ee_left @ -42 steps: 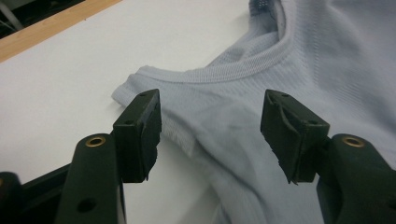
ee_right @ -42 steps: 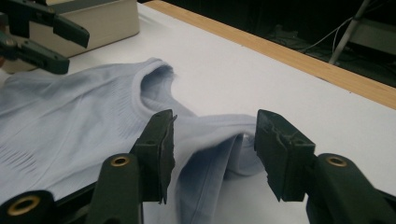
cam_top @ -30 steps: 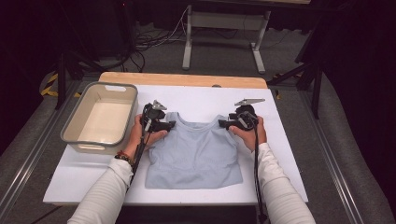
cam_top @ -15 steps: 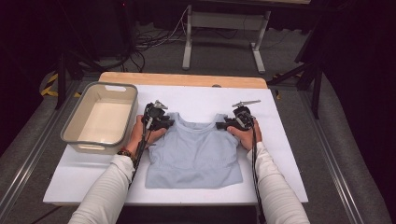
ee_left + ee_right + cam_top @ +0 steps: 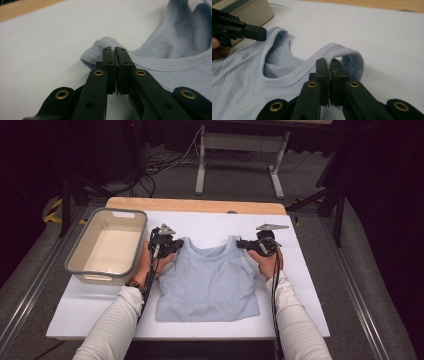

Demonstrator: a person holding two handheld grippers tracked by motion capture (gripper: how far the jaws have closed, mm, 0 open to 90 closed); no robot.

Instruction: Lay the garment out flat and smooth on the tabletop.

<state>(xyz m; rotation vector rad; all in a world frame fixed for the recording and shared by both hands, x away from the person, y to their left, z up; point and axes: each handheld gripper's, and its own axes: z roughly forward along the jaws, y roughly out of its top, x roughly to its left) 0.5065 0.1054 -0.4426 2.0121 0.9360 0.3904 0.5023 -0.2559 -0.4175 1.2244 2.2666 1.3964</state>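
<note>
A light blue tank top (image 5: 207, 280) lies flat on the white table top (image 5: 310, 285), neck away from the person. My left gripper (image 5: 176, 245) is at its left shoulder strap. In the left gripper view the jaws (image 5: 115, 50) have just been closing and now pinch the strap's (image 5: 95, 53) edge. My right gripper (image 5: 241, 243) is at the right shoulder strap. Its jaws (image 5: 329, 62) have also just been closing and are shut on that strap (image 5: 352, 57). The left gripper (image 5: 259, 33) also shows farther off in the right gripper view.
A beige plastic tub (image 5: 82, 257) stands at the left of the table, close to my left hand. A wooden strip (image 5: 195, 205) runs along the table's far edge. Beyond it are a metal stand (image 5: 202, 165) and cables on the floor.
Both pairs of jaws have closed onto the tank top's shoulder straps. The hands have hardly moved.
</note>
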